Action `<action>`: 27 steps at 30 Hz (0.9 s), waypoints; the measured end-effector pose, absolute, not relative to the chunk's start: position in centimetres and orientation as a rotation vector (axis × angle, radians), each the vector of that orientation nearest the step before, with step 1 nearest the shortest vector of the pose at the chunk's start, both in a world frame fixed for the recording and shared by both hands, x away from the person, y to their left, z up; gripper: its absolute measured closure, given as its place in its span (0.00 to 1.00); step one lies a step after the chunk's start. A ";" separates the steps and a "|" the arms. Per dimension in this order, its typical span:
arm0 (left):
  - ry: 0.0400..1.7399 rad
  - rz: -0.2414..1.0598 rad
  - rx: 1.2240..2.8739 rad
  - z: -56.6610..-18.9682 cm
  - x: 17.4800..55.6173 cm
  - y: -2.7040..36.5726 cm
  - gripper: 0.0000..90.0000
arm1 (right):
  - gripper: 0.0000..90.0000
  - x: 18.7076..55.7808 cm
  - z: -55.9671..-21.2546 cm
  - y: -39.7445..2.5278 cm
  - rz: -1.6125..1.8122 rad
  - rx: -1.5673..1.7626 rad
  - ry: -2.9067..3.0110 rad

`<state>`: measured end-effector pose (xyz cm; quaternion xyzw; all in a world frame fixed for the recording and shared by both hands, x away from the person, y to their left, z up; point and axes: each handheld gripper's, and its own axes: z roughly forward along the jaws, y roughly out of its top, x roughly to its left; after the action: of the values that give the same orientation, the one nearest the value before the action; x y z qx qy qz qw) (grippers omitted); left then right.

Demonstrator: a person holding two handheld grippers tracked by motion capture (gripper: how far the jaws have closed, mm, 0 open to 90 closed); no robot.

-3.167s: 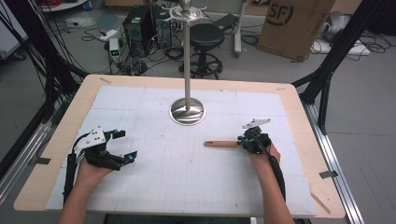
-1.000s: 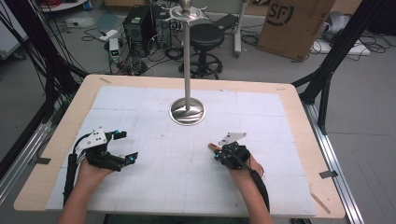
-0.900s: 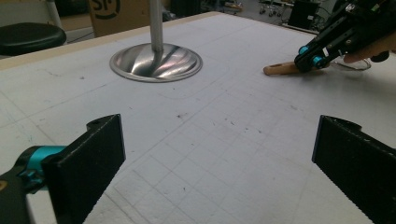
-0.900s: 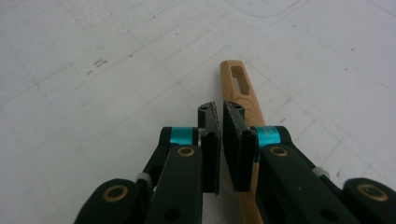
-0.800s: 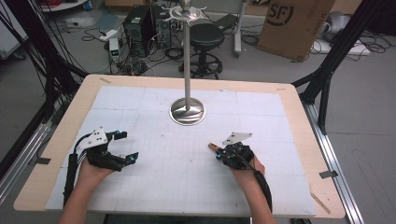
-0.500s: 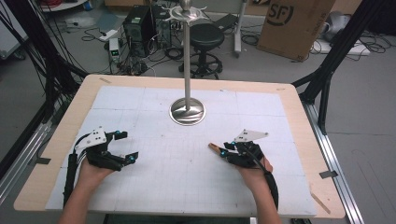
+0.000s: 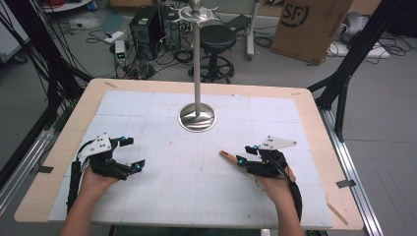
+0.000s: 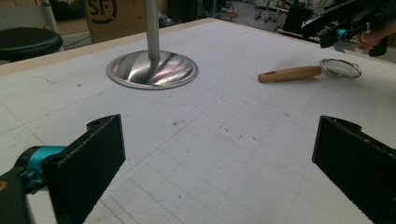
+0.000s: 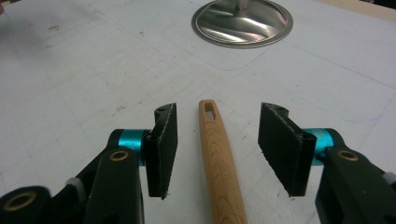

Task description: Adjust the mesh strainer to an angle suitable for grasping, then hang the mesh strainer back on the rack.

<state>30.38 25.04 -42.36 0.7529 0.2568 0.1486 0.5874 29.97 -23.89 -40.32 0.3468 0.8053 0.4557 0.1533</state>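
high view: the stand (image 7: pixel 197 117) rises from its round base in the far middle of the table (image 7: pixel 59 157). the strainer (image 7: pixel 228 157) lies flat on the table, on the near right of the stand, with only the tip of its wooden handle showing past the right gripper (image 7: pixel 244 156). that gripper sits over the handle, fingers spread. the left gripper (image 7: pixel 132 153) rests on the near left of the stand, well apart from the strainer, fingers open and empty. nothing hangs on the stand's top hooks, so the work looks barely begun: the grasp is not yet made, and the lift and whatever follows are all left.

left gripper view: its two fingers (image 8: pixel 95 154) stand wide apart with bare table between them, touching nothing. beyond, the strainer (image 8: pixel 306 72) lies to the right of the stand (image 8: pixel 152 67), its mesh bowl at the end away from the stand, under the right gripper (image 8: pixel 338 35).

right gripper view: the handle (image 9: pixel 217 158) runs straight up between the fingers (image 9: pixel 166 147), its slotted tip pointing toward the stand (image 9: pixel 243 21). the fingers are open around it, a gap on each side, neither pad touching the wood. by my judgement they are lined up and need only close.
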 end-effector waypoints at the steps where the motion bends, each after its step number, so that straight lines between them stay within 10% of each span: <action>1: 0.598 0.346 1.753 -42.3 30.4 25.1 0.03 | 0.50 30.0 -40.4 -23.9 1.305 0.987 2.312; 27: 0.590 0.348 1.765 -42.1 30.4 24.6 0.03 | 0.43 29.5 -40.0 -25.5 1.272 1.009 2.311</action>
<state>30.44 24.61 -42.08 0.7565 0.2529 0.1490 0.5844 29.54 -25.48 -39.98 0.3527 0.8080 0.4448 0.1580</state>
